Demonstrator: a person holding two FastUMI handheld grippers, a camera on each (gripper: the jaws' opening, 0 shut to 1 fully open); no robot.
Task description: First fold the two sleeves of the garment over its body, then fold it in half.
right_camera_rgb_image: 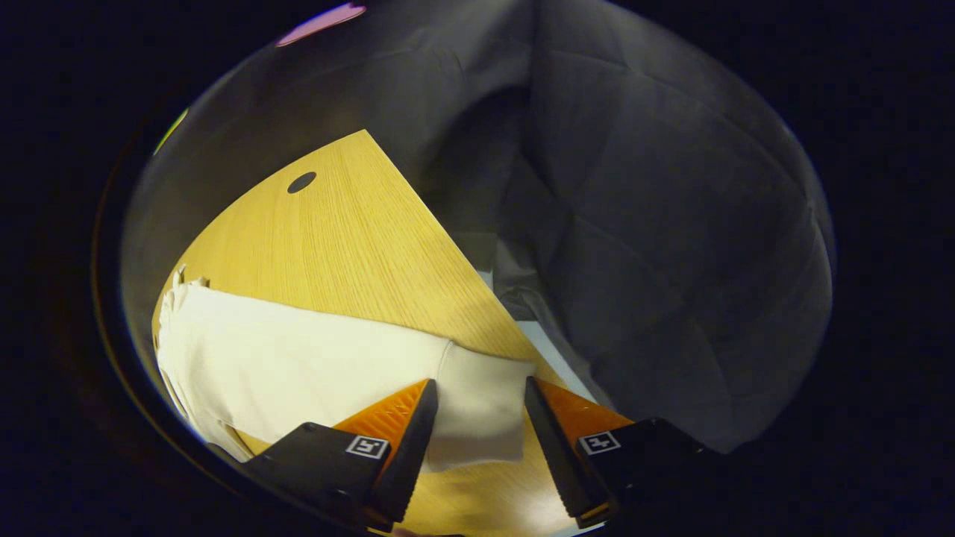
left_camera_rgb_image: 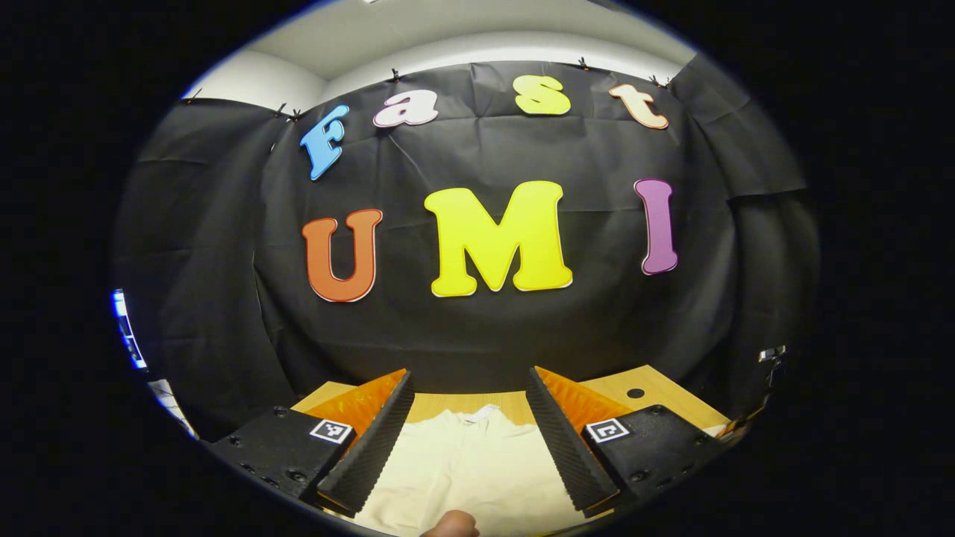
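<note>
A cream garment (left_camera_rgb_image: 466,466) lies flat on the wooden table (left_camera_rgb_image: 448,406), its collar toward the back wall. My left gripper (left_camera_rgb_image: 470,388) hovers open above its body, fingers spread wide. In the right gripper view one long sleeve (right_camera_rgb_image: 313,358) stretches out across the table (right_camera_rgb_image: 351,239) to its cuff (right_camera_rgb_image: 481,414) near the table's right edge. My right gripper (right_camera_rgb_image: 477,391) stands open with the cuff between its fingers, neither finger pressing on it.
A small round hole (right_camera_rgb_image: 301,182) marks the tabletop near its far corner. The table's right edge (right_camera_rgb_image: 477,276) drops off to a pale floor beside the black cloth wall (right_camera_rgb_image: 634,224). A fingertip (left_camera_rgb_image: 450,524) shows at the bottom of the left gripper view.
</note>
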